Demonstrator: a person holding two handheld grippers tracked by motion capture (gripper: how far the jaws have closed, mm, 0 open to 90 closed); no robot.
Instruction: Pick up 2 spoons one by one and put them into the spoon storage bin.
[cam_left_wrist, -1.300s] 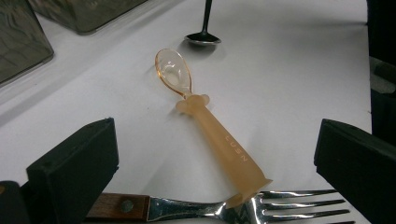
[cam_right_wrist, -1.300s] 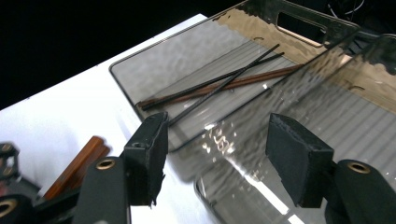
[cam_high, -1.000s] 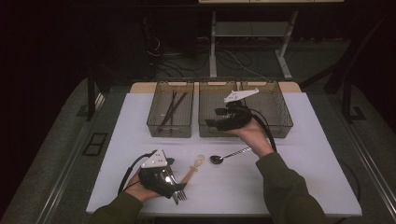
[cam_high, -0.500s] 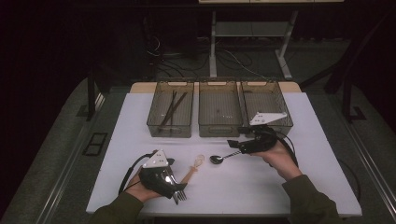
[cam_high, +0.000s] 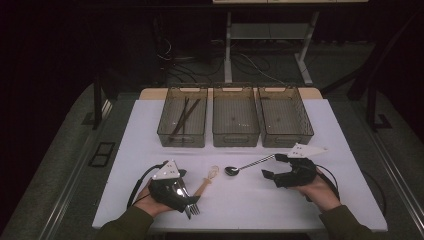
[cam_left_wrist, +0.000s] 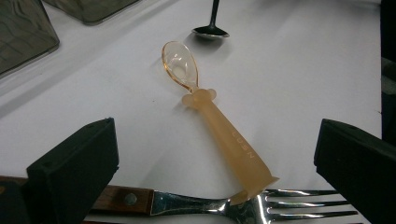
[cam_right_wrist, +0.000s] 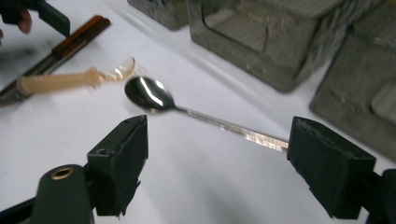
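Observation:
A metal spoon (cam_high: 248, 165) lies on the white table (cam_high: 320, 130), bowl to the left. My right gripper (cam_high: 272, 166) is low at the handle's end, open, with the handle (cam_right_wrist: 233, 128) running between its jaws and not pinched. Left of it lies an orange plastic spoon (cam_high: 207, 180) whose handle end rests on a wooden-handled fork (cam_high: 191, 206). My left gripper (cam_high: 184, 189) is open over that fork (cam_left_wrist: 210, 204). The plastic spoon (cam_left_wrist: 219, 135) lies ahead between the jaws, and the left gripper (cam_left_wrist: 214, 126) touches neither.
Three clear bins stand in a row at the back: the left bin (cam_high: 183, 134) holds dark sticks, the middle bin (cam_high: 236, 136) and right bin (cam_high: 285, 137) look nearly bare. The table's front edge is close behind both hands.
My right gripper has come back from over the middle bin down to the table at the metal spoon's handle. The left gripper has stayed put.

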